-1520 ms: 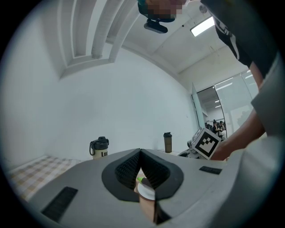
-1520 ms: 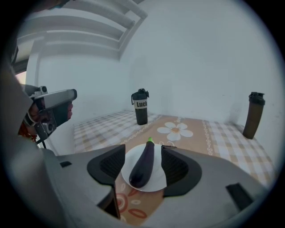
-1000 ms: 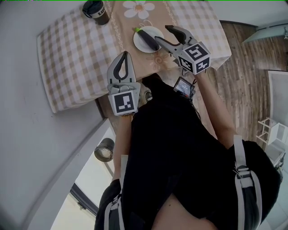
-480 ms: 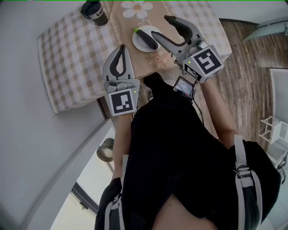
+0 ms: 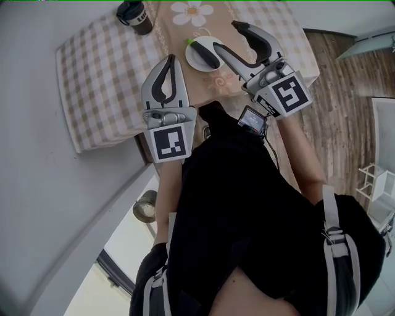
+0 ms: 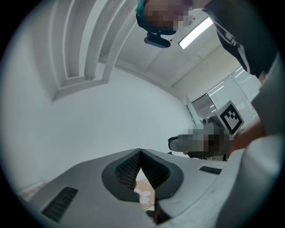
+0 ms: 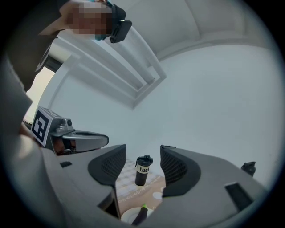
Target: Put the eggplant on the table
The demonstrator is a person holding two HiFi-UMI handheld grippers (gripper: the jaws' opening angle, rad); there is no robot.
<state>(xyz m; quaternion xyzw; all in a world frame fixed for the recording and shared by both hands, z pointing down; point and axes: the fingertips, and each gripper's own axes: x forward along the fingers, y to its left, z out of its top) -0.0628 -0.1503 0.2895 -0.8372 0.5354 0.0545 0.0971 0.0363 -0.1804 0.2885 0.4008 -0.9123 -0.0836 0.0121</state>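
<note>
A dark purple eggplant [image 5: 205,54] with a green stem lies on a small white plate [image 5: 190,55] on the table [image 5: 105,80]. My right gripper [image 5: 226,38] hovers open just right of the plate, one fingertip over its edge, holding nothing. In the right gripper view the eggplant [image 7: 140,215] and plate [image 7: 126,218] sit low between the spread jaws of the right gripper [image 7: 143,151]. My left gripper [image 5: 170,59] is shut and empty, left of the plate. In the left gripper view the left gripper [image 6: 140,153] has its pads pressed together.
A black travel cup [image 5: 136,15] stands at the table's far end; it also shows between the right jaws as the cup [image 7: 142,170]. The checked cloth has a beige flowered runner [image 5: 185,15]. A wall runs along the left, wooden floor [image 5: 336,80] on the right.
Both grippers have risen a little toward the camera. The right gripper's tips have shifted slightly right and farther along the plate; the eggplant has not moved.
</note>
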